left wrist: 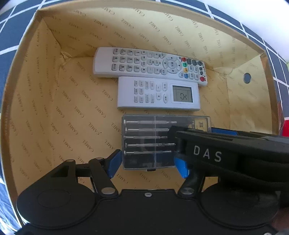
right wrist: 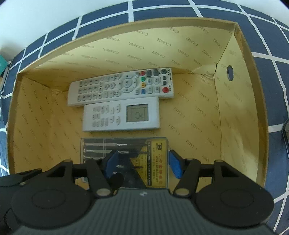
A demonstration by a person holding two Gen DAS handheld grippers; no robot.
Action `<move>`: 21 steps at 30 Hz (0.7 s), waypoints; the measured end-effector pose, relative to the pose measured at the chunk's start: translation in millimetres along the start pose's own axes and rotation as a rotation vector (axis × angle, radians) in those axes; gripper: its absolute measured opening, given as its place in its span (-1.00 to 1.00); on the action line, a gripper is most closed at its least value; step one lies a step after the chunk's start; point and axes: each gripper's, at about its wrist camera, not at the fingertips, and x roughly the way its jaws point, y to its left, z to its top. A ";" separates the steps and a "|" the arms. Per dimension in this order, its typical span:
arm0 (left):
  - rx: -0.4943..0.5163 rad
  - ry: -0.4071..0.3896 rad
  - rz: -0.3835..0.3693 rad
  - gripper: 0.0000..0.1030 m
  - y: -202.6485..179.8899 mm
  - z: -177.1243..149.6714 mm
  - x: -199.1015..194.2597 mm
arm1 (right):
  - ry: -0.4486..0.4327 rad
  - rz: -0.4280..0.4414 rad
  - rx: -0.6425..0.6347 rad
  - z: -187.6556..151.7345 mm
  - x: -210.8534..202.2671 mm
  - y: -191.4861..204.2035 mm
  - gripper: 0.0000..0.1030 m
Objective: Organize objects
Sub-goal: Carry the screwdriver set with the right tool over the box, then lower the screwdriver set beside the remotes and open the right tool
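Navy cloth (right wrist: pixel 162 10) crossed by a white grid covers whatever lies under a tan cardboard box (right wrist: pixel 240 101), its lining printed all over with a repeated brand word and one end wall pierced by a round hole. Three things lie in a neat row on the box floor: a long white TV remote (left wrist: pixel 148 64) against the far wall, a shorter white air-conditioner remote (left wrist: pixel 158 94) with a grey display just beside it, and a clear plastic screwdriver case (left wrist: pixel 144 142) nearest the cameras, slim steel drivers visible through its lid and a yellow label at one end. Both grippers point steeply down and are clamped on this case: the left gripper (left wrist: pixel 148 165) spans its near end, the right gripper (right wrist: pixel 142 166) its labelled end. The case appears to be at or near the floor. To finish well, settle it flat and parallel to the remotes, then part both pairs of blue fingers (left wrist: pixel 113 163) together so the slick, rigid plastic does not skid or tip.
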 end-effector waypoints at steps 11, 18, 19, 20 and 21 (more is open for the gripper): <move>-0.007 0.007 -0.003 0.19 5.1 8.0 8.7 | 0.015 0.008 0.014 5.8 11.8 -5.8 0.19; -0.015 0.007 -0.008 0.19 8.2 9.7 9.9 | 0.010 0.005 0.012 6.2 13.2 -5.1 0.19; -0.017 0.006 -0.008 0.19 8.5 9.6 10.0 | 0.010 0.006 0.013 6.0 13.2 -5.0 0.19; -0.018 0.006 -0.008 0.19 8.9 9.3 10.0 | 0.012 0.007 0.012 6.5 13.7 -4.7 0.19; -0.019 0.004 -0.009 0.20 9.5 9.0 10.0 | 0.011 0.008 0.015 6.4 13.7 -4.8 0.19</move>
